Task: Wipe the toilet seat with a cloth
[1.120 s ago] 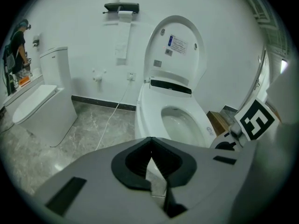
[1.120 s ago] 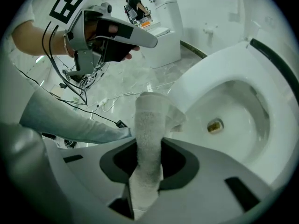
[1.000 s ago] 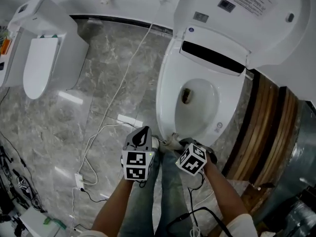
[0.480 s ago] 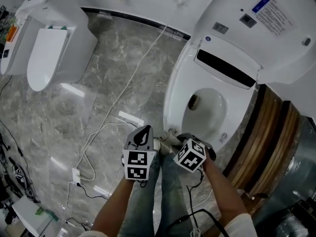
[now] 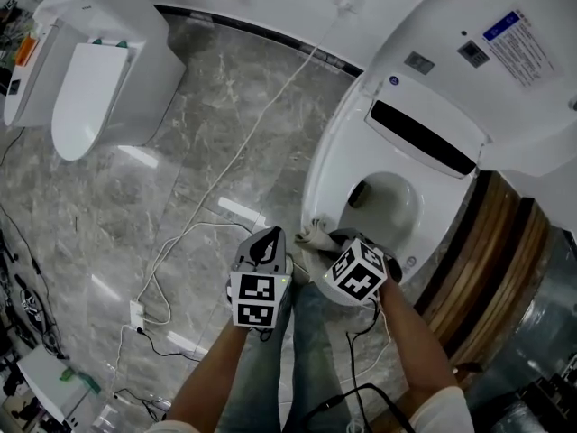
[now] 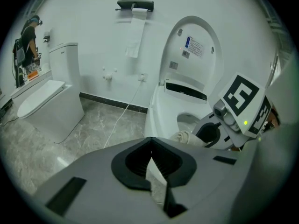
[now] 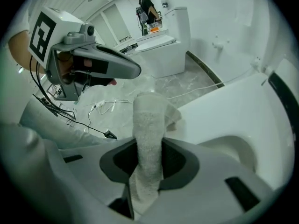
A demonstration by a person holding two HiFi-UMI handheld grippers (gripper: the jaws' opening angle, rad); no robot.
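So the toilet seat (image 5: 326,183) is glossy white plastic, an oval ring round the bowl. Its big rounded lid (image 5: 487,52) stands up behind it with a blue label stuck on. The cloth (image 7: 148,125) is pale fuzzy terry, bunched into a thick roll. The right gripper (image 7: 148,157) has it pinched tight between its jaws, with the free end flopped onto the front-left rim of the seat. The left gripper (image 6: 152,164) is clamped fully together with nothing in it. It hangs just off the front of the seat, over the floor.

Compared with a second ago, the right gripper and cloth have slid round the front curve of the seat toward its left edge. The left one has only drifted a bit alongside.

Around it: the floor (image 5: 135,206) left of the seat is shiny grey veined marble. A thin white cable (image 5: 243,142) snakes across it from the wall. A second, boxier toilet (image 5: 90,79) sits well off to the seat's left with its lid down. Dark wooden slats (image 5: 478,260) run along the seat's right side. There's a paper holder (image 6: 135,6) on the wall left of the lid. The right gripper's marker cube covers the very front of the seat in the head view.
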